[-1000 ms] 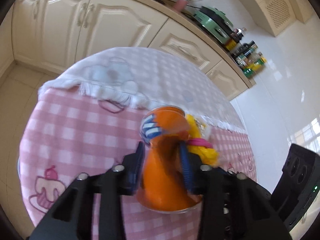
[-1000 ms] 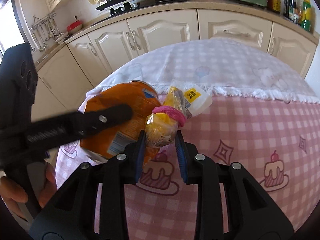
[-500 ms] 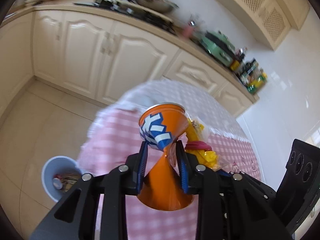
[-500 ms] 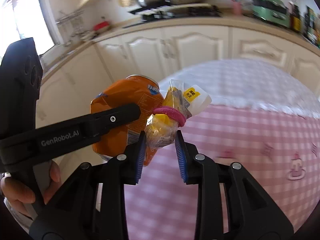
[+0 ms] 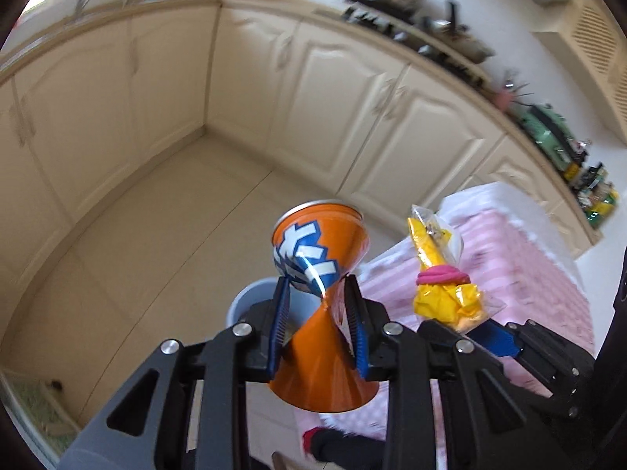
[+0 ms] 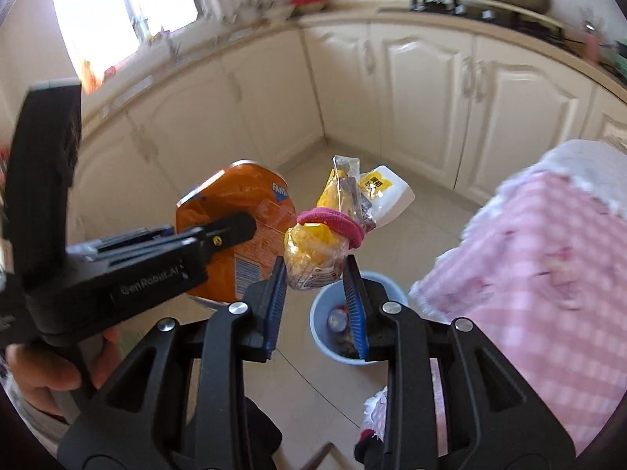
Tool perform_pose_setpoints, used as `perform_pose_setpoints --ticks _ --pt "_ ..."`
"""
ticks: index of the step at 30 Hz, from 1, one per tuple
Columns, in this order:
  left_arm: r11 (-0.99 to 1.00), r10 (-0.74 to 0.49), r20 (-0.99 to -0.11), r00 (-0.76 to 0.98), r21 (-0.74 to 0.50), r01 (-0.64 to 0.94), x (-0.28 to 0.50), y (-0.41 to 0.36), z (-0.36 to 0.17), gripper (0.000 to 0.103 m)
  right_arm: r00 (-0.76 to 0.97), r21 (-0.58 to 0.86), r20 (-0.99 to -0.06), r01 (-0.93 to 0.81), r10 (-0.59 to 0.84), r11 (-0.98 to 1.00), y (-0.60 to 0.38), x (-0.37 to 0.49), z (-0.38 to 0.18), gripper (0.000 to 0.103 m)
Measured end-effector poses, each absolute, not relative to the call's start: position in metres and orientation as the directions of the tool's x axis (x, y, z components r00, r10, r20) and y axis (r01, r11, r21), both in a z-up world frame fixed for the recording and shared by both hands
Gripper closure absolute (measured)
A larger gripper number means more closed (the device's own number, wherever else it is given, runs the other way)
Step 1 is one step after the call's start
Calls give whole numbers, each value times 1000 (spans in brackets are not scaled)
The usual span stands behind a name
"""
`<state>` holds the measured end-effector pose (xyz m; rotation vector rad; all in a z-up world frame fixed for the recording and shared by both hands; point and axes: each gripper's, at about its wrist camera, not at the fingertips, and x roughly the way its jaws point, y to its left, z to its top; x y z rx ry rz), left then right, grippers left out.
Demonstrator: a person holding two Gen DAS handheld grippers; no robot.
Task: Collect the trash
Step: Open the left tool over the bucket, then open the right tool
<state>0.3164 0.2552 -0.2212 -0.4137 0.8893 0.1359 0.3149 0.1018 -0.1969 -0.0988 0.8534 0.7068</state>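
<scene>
My left gripper (image 5: 317, 293) is shut on a crushed orange soda can (image 5: 321, 250), pinched flat at its waist. The same can (image 6: 235, 215) shows at the left of the right wrist view, held by the left gripper (image 6: 231, 231). My right gripper (image 6: 315, 274) is shut on a yellow snack bag (image 6: 313, 250) tied with a pink hair band (image 6: 333, 221); that bag (image 5: 446, 293) also appears to the right of the can. A light blue trash bin (image 6: 325, 305) stands on the floor below and just beyond the right gripper, with some trash inside. Its rim (image 5: 250, 293) peeks out behind the left fingers.
The table with a pink checked cloth (image 6: 548, 243) lies to the right, its edge beside the bin. Cream cabinets (image 6: 431, 90) line the kitchen corner beyond a tiled floor (image 5: 137, 254). A hand (image 6: 43, 376) grips the left tool at lower left.
Both grippers have swung left off the table and out over the floor with the can and bag. The can is pinched flatter. The bin has come under the grippers.
</scene>
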Motion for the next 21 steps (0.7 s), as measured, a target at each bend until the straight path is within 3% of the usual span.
perform_pose_setpoints --ticks 13,21 --pt "854 -185 -909 372 -336 -396 364 296 -404 76 241 130 -912 -597 331 792 168 360 -361 74" --pt "842 -268 -918 291 -370 -393 415 278 -464 76 226 53 -951 -560 213 827 159 391 -423 74"
